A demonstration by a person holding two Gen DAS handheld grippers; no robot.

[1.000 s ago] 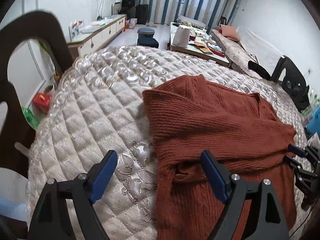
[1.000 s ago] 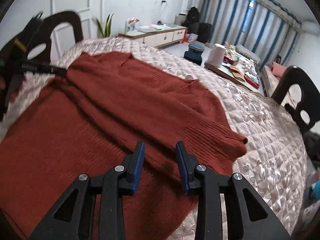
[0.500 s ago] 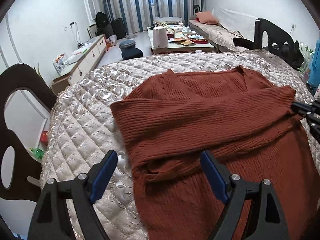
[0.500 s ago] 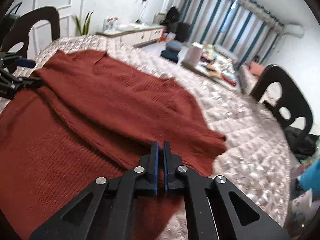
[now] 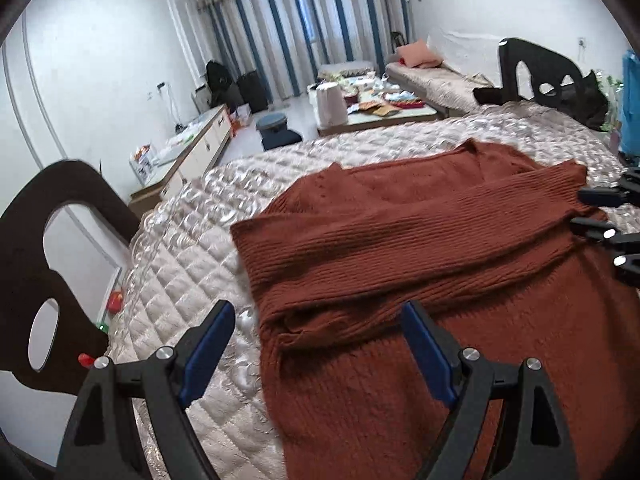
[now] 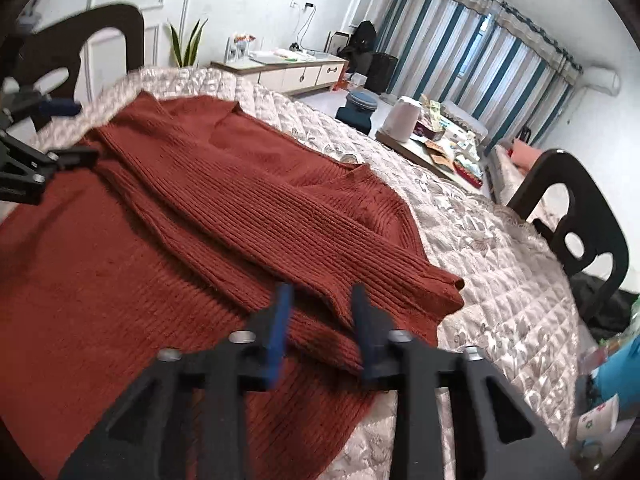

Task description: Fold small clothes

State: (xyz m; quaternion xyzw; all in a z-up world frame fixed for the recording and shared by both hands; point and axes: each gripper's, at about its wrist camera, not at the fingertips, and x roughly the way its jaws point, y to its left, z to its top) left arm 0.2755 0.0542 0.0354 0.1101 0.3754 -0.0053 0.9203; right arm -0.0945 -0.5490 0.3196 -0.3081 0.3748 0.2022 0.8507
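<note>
Left wrist view shows your left gripper gaping wide above the rust sweater on the quilted table cover. Rightward, your right gripper is opening, seemingly straddling a blurred sleeve fold.

A lived-in home, its living room: striped floor-length curtains hang on the far wall, and a sofa with a pink cushion stands at far right. A cluttered coffee table (kettle included) and a low white sideboard fill the far floor beyond the quilt-covered counter and its dark chairs.
</note>
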